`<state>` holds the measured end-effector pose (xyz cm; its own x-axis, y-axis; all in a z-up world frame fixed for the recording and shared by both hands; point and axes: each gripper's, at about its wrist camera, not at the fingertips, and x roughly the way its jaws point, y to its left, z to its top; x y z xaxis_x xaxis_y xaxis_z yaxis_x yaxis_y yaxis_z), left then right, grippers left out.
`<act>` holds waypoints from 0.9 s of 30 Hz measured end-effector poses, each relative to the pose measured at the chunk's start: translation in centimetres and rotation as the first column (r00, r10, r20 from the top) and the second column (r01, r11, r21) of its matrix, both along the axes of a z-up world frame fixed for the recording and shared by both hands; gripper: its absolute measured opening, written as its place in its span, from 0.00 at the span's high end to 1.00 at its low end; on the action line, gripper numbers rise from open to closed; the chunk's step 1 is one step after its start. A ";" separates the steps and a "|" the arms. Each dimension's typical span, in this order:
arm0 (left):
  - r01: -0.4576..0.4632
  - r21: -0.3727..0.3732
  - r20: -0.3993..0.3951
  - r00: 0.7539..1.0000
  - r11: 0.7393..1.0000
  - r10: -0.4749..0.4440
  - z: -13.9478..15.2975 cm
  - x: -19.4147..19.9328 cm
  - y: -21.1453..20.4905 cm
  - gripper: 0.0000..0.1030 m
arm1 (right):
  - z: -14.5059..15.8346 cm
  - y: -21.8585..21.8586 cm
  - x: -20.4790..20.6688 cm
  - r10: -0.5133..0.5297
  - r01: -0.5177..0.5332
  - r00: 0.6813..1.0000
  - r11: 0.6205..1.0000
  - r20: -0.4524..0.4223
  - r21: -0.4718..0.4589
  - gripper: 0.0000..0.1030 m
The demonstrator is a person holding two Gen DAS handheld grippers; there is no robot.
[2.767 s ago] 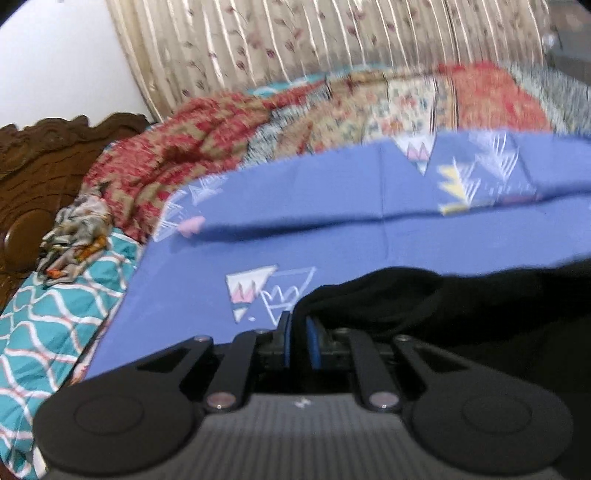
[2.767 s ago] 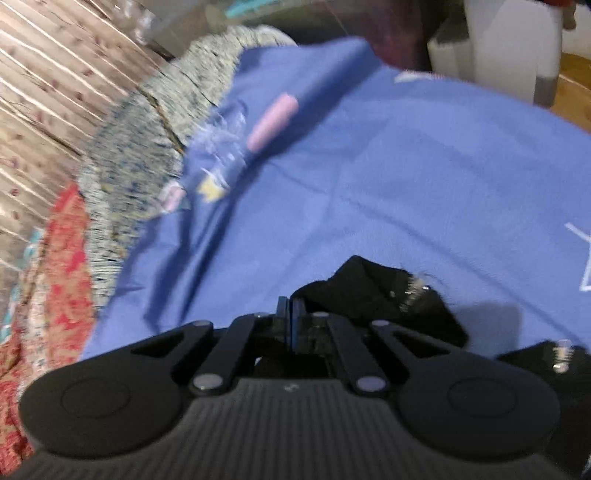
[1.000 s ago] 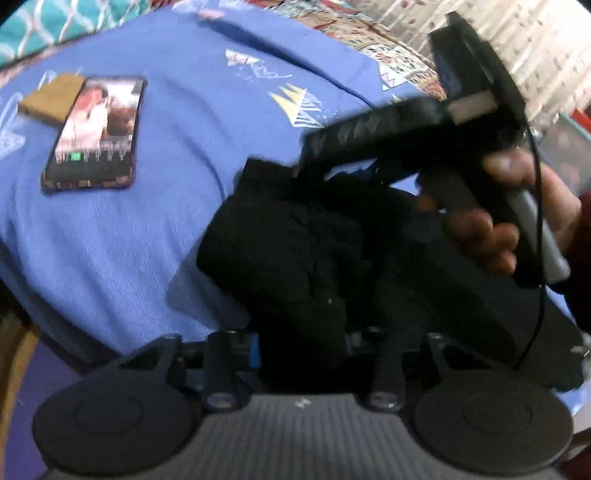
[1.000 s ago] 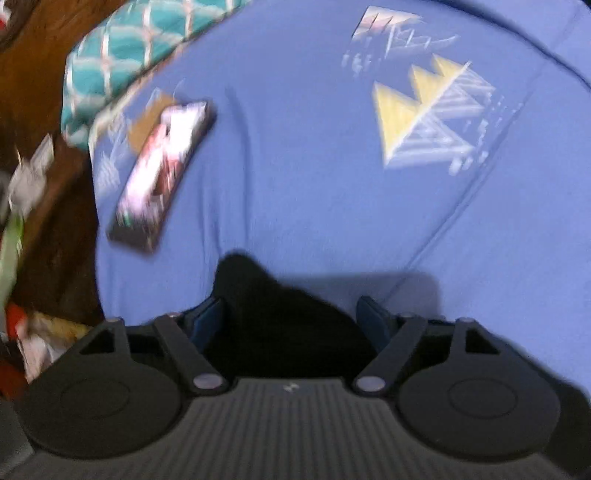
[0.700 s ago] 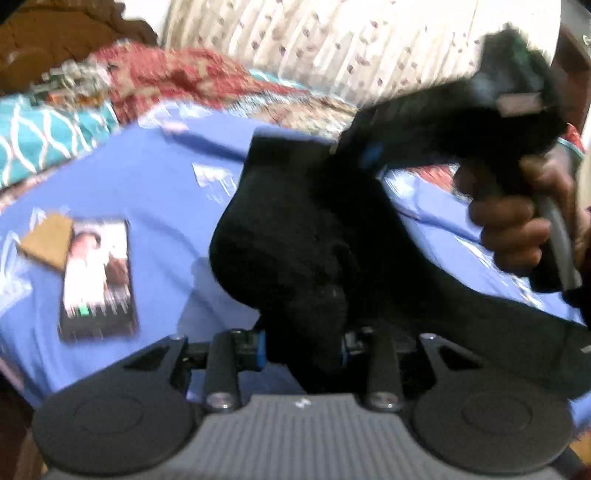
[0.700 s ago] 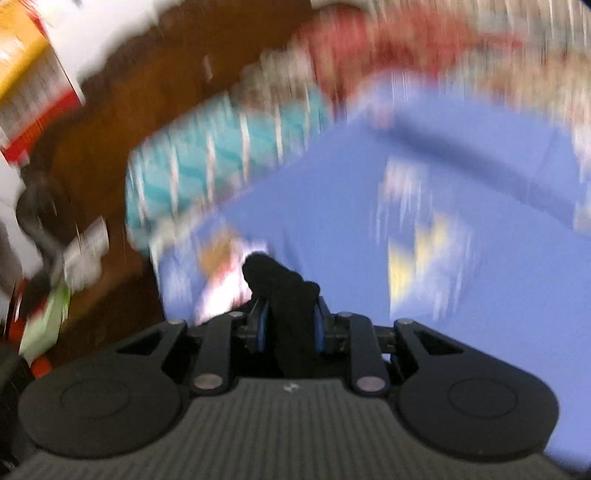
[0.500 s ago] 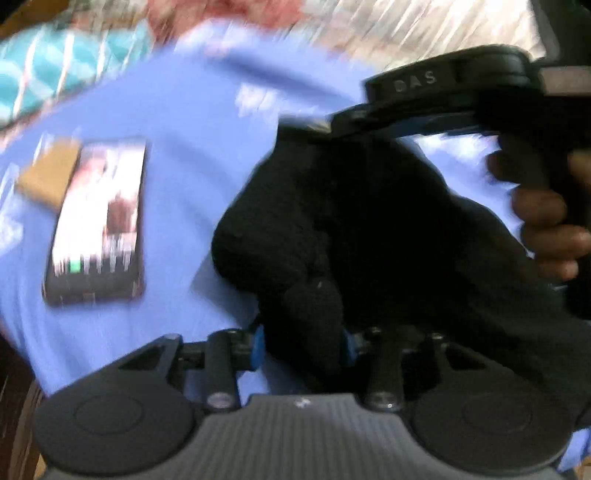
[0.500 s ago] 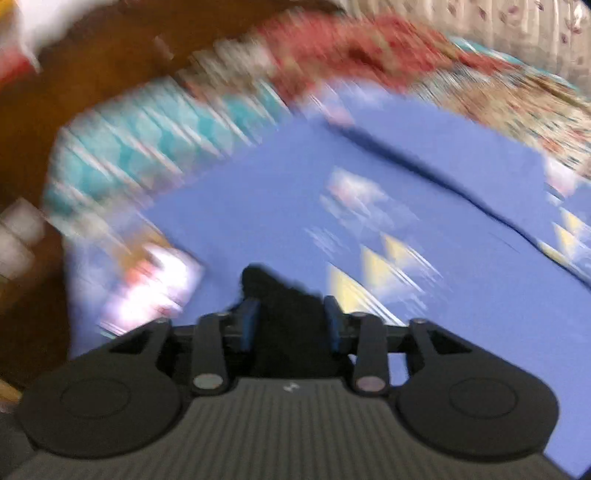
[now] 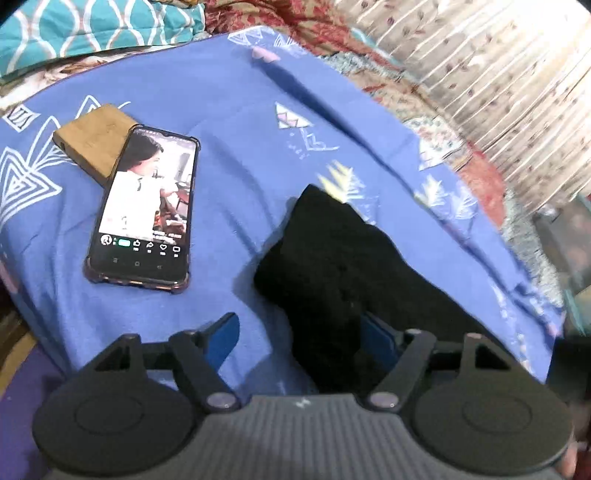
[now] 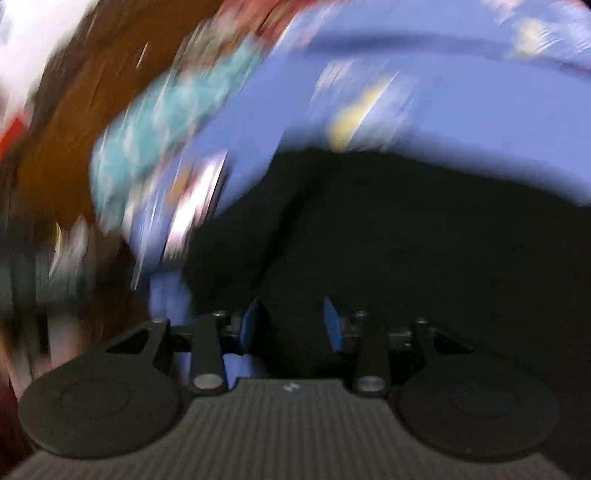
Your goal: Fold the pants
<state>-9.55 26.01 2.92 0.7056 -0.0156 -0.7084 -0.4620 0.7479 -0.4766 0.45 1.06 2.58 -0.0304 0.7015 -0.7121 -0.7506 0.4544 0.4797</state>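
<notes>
Black claw [image 9: 301, 338], blue pads [image 9: 221, 336], silver screws

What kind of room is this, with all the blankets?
Most likely a bedroom. The black pants lie on a blue printed bedsheet, with a teal patterned pillow and a red floral quilt behind. A phone rests on the sheet beside a tan wallet.

Heavily blurred. Right gripper [image 10: 291, 325] at bottom centre, blue pads [image 10: 333, 326] partly apart with black pants [image 10: 388, 236] filling the gap; grip not discernible. Blue bedsheet [image 10: 461, 122] across upper right, teal patterned cloth [image 10: 162, 122] and brown wood [image 10: 77, 110] at upper left.
</notes>
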 end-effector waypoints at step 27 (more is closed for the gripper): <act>0.367 0.458 -0.399 0.899 0.810 -0.181 0.1 8.4 -18.6 0.38 | 0.1 -25.9 -2.6 -0.561 0.562 0.827 0.827 0.034 0.003 0.58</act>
